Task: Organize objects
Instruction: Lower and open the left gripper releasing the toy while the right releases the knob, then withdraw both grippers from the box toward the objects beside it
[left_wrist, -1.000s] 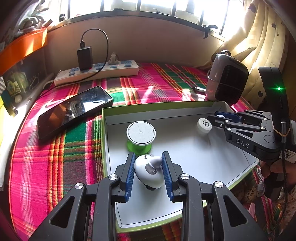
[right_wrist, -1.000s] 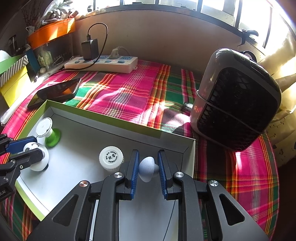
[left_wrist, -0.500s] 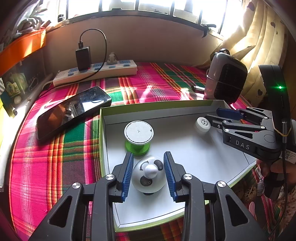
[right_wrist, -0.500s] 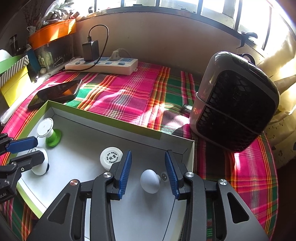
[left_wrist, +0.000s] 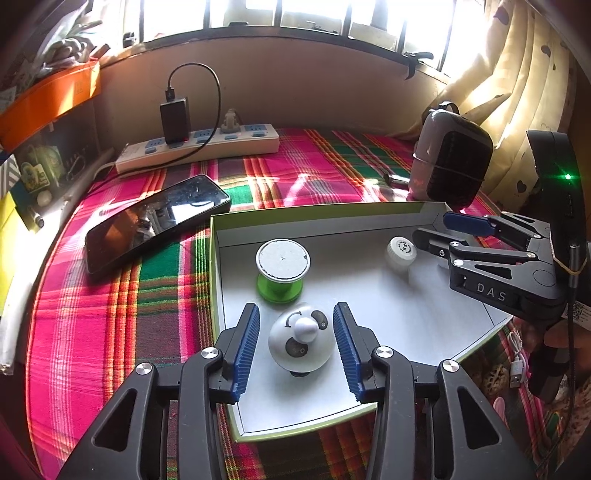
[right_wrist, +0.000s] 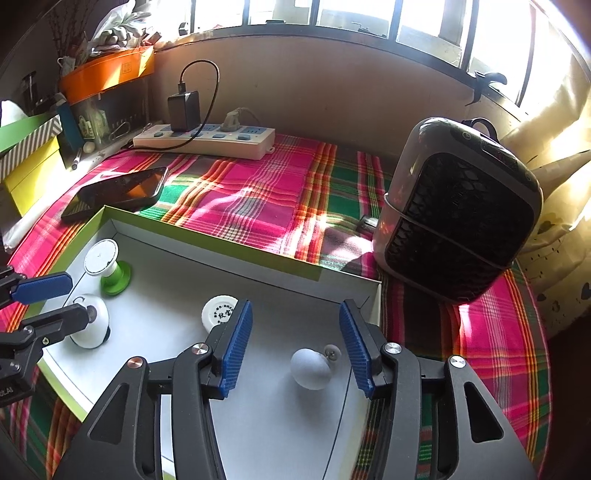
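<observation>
A shallow white box with a green rim (left_wrist: 325, 212) (right_wrist: 207, 234) lies on the plaid cloth. Inside it a white dome-shaped knob gadget (left_wrist: 300, 345) (right_wrist: 92, 326) sits on the floor between the pads of my left gripper (left_wrist: 295, 341), whose jaws are opening and do not touch it. A pale egg-shaped piece (right_wrist: 309, 368) lies between the widening jaws of my right gripper (right_wrist: 295, 345) (left_wrist: 436, 230), free of both pads. A green spool with a white top (left_wrist: 282, 267) (right_wrist: 107, 266) and a small white cap (left_wrist: 399, 251) (right_wrist: 219, 314) also stand in the box.
A black phone (left_wrist: 155, 219) (right_wrist: 116, 192) lies left of the box. Behind it are a power strip with a charger (left_wrist: 199, 146) (right_wrist: 207, 138), and a dark speaker-like device (right_wrist: 458, 210) (left_wrist: 452, 162) at the right. Boxes and an orange bin (right_wrist: 107, 72) crowd the left edge.
Both grippers let go: the left released the white gadget, which settled upright on the box floor, and the right released the egg-shaped piece. Both jaws have widened.
</observation>
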